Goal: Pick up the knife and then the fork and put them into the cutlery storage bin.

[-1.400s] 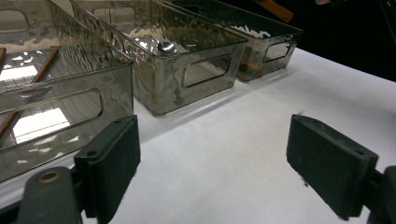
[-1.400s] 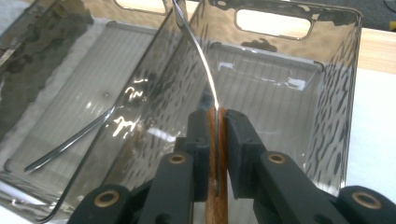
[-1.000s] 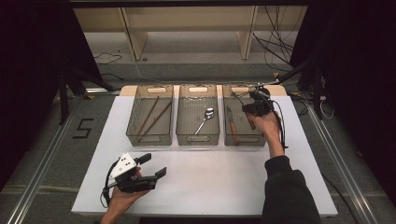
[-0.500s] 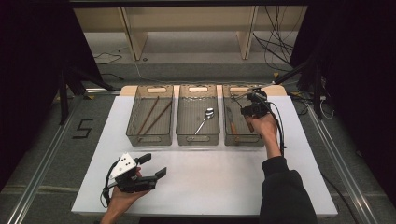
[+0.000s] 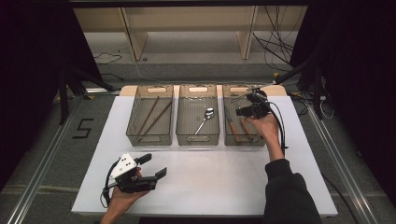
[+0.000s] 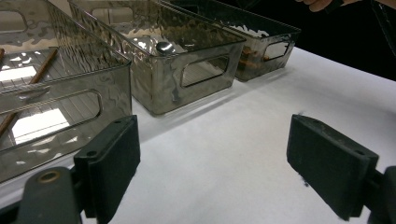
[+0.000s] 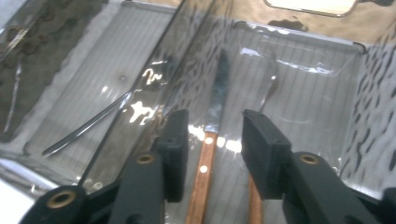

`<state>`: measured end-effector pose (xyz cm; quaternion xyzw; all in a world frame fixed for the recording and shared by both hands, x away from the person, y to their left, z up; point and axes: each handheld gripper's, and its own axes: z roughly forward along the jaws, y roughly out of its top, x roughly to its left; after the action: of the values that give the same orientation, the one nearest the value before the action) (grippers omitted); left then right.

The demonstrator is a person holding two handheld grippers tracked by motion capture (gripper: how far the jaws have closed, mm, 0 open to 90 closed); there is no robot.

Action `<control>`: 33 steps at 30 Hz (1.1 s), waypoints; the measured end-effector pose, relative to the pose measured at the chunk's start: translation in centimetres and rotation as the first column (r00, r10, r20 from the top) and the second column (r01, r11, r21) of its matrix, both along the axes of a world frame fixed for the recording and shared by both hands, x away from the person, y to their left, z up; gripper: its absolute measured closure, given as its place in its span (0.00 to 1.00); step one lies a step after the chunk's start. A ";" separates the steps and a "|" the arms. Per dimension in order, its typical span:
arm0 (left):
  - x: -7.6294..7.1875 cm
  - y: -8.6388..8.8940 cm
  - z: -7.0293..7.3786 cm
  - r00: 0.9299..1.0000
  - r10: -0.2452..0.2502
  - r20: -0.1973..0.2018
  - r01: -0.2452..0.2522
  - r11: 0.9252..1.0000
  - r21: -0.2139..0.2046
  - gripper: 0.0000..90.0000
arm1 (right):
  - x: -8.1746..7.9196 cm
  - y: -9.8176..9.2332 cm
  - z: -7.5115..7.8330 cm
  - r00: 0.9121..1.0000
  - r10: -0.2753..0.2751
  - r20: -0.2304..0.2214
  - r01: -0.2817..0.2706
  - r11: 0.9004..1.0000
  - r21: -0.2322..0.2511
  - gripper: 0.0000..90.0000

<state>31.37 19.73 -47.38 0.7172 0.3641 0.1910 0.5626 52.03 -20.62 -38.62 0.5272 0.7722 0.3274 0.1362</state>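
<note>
Seen from the high view, right gripper (image 5: pixel 248 110) over right bin (image 5: pixel 243 139), left gripper (image 5: pixel 152 166) wide, far off. Along right gripper view, jaws just parted, straddling knife (image 7: pixel 211 144), untouched on bin floor, pointing away.

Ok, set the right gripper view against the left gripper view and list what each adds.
Right gripper view: a wooden-handled steel knife lying in the smoky clear plastic bin, beneath the right gripper's fingers, which have just been opening and don't touch it. Left gripper view: brown wooden chopsticks, the white tabletop, the left gripper's open fingers. Shared: the silver metal spoon in the middle bin.
</note>
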 end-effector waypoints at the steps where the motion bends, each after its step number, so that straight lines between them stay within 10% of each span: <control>1: 0.0 0.0 0.0 1.000 0.000 0.000 0.000 1.000 0.000 0.19 | -0.2 0.1 0.1 1.000 0.011 0.008 -0.011 1.000 -0.001 0.63; 10: 0.0 0.0 -0.1 1.000 -0.001 -0.002 0.001 1.000 0.004 0.19 | -2.9 0.6 0.8 0.990 0.109 0.085 -0.114 0.992 0.056 0.44; 33: 0.0 -0.1 -0.1 1.000 -0.004 -0.004 0.004 1.000 0.011 0.19 | -8.8 1.9 0.1 0.954 0.201 0.221 -0.227 0.969 0.096 0.36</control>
<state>31.40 19.66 -47.50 0.7214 0.3630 0.1904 0.5582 43.22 -18.70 -38.48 0.4102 0.7851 0.4397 0.1484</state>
